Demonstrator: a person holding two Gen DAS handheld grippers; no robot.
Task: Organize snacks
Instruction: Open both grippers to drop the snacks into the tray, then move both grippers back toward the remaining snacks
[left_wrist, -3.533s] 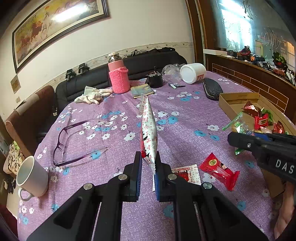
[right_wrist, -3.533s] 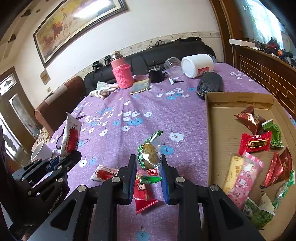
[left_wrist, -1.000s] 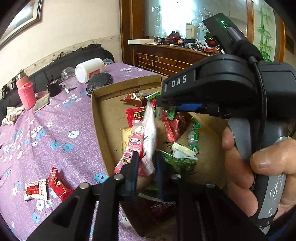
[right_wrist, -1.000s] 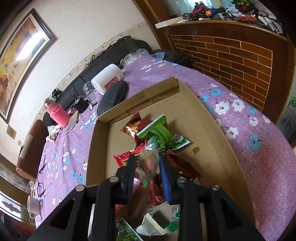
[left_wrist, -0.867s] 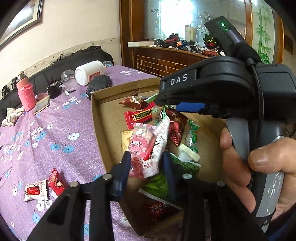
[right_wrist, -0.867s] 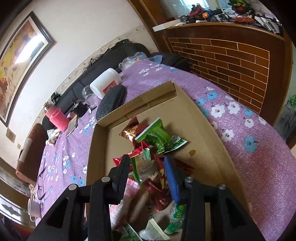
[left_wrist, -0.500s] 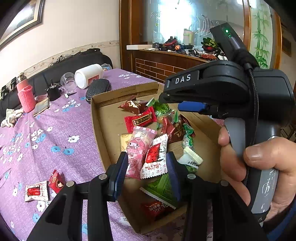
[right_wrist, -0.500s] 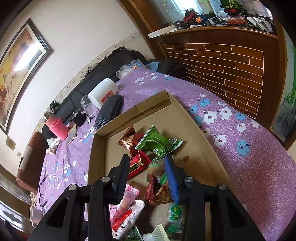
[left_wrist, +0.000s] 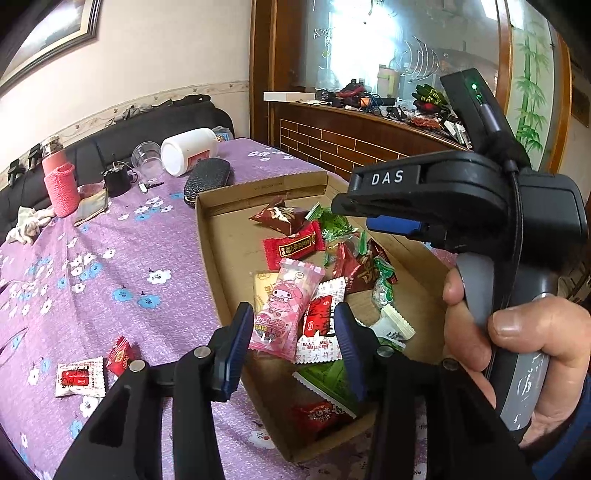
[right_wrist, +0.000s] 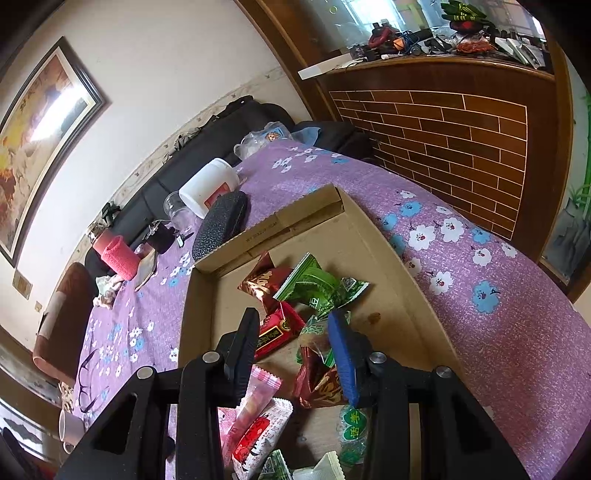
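A shallow cardboard box (left_wrist: 208, 254) on the purple flowered tablecloth holds several snack packets. My left gripper (left_wrist: 293, 317) hovers over its near end, jaws opening, nothing pressed between the pads. Below them, a white-and-red packet (left_wrist: 319, 321) lies flat beside a pink cartoon packet (left_wrist: 284, 299). My right gripper (right_wrist: 294, 321) is open over the middle of the box (right_wrist: 266, 225). A clear green packet (right_wrist: 316, 332) lies loose under it, among red and green packets. A red packet (left_wrist: 120, 354) and a white-and-red sachet (left_wrist: 79, 376) lie on the cloth left of the box.
A hand (left_wrist: 517, 339) holds the right gripper's handle close on the right. Beyond the box lie a black glasses case (left_wrist: 207, 177), a white jar (left_wrist: 188, 149), a clear cup (left_wrist: 146, 160) and a pink-sleeved bottle (left_wrist: 61, 188). Eyeglasses (right_wrist: 86, 384) and a mug (right_wrist: 70, 428) are far left.
Both grippers carried packets from the table to over the box. The left jaws spread and the white-and-red packet dropped flat into the box. The right jaws widened and let the green packet fall.
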